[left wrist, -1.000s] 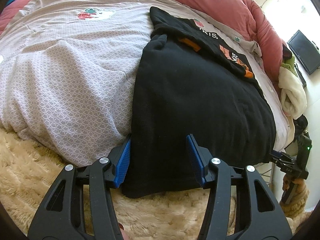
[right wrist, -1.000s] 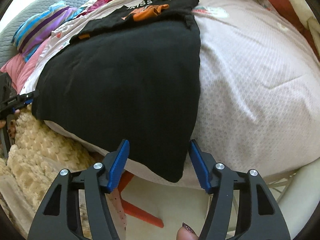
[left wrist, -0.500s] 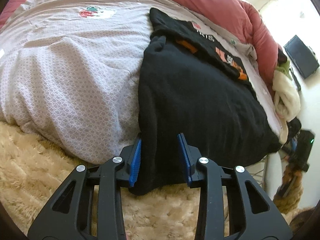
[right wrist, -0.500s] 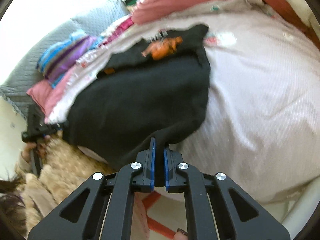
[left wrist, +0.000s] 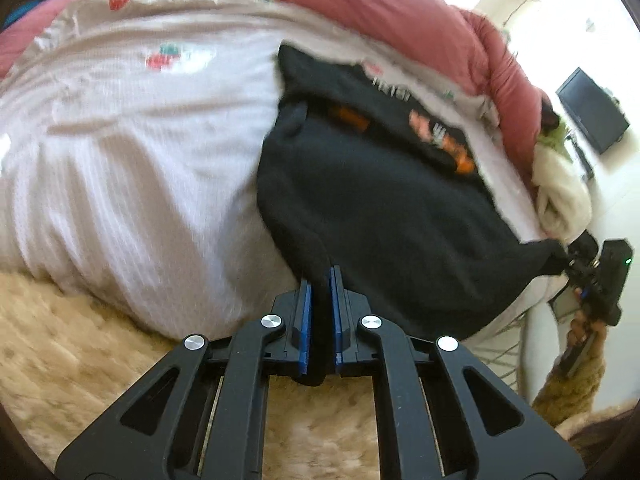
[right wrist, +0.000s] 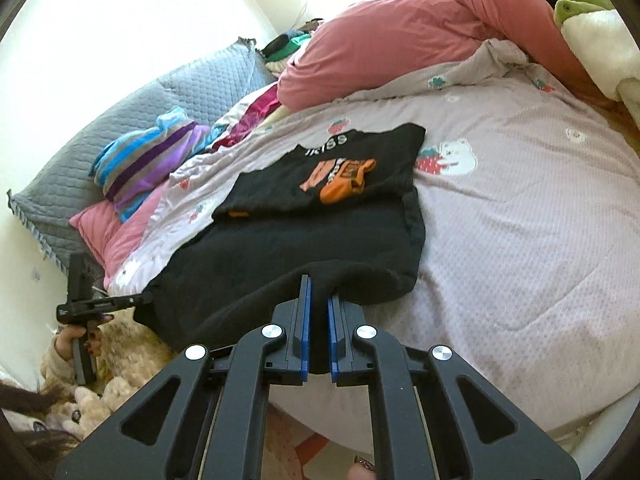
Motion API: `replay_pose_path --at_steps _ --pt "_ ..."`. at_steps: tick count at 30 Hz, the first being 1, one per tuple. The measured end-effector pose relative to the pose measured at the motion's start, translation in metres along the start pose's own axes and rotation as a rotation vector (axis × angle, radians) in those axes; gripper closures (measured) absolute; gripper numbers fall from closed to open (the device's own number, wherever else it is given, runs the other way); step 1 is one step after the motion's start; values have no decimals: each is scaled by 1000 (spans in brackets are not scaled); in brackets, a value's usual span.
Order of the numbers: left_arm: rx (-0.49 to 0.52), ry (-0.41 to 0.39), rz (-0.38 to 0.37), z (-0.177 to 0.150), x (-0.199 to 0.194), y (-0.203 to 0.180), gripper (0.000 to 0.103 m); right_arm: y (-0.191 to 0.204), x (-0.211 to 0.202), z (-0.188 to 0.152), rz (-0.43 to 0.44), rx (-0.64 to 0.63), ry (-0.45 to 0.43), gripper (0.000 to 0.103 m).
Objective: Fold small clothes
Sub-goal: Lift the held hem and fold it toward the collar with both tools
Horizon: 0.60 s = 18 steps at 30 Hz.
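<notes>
Black top (right wrist: 304, 248): left gripper (left wrist: 320, 280) & right gripper (right wrist: 318, 292) each pinch a hem corner; lift both level, fold toward collar w/o slack.

We see open quilt (right wrist: 520, 240) to the right of the black garment (right wrist: 300, 248), wide and bare. Beyond the garment's far edge lies a folded black shirt (right wrist: 340, 168), touching it. Further back a pink duvet (right wrist: 400, 28) heaps up as a wall. To the left, a striped cloth (right wrist: 148, 156) and grey pillow (right wrist: 120, 120) crowd the bed's edge.
</notes>
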<state>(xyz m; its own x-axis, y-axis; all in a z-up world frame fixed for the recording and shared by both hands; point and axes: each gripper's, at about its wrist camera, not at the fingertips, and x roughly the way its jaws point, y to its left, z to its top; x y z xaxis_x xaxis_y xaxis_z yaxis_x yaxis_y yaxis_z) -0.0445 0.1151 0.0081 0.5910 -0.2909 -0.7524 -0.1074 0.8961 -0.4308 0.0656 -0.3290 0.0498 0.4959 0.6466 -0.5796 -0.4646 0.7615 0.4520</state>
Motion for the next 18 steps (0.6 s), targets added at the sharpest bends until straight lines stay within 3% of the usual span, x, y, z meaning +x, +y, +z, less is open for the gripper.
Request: replay_pose_path --at_steps 8,18 --pt "4 -110 -19 41 -22 -8 100 1 -5 21 3 -9 -75 97" --pt "30 -194 28 86 -29 -23 100 9 -5 57 -25 -38 -170 97"
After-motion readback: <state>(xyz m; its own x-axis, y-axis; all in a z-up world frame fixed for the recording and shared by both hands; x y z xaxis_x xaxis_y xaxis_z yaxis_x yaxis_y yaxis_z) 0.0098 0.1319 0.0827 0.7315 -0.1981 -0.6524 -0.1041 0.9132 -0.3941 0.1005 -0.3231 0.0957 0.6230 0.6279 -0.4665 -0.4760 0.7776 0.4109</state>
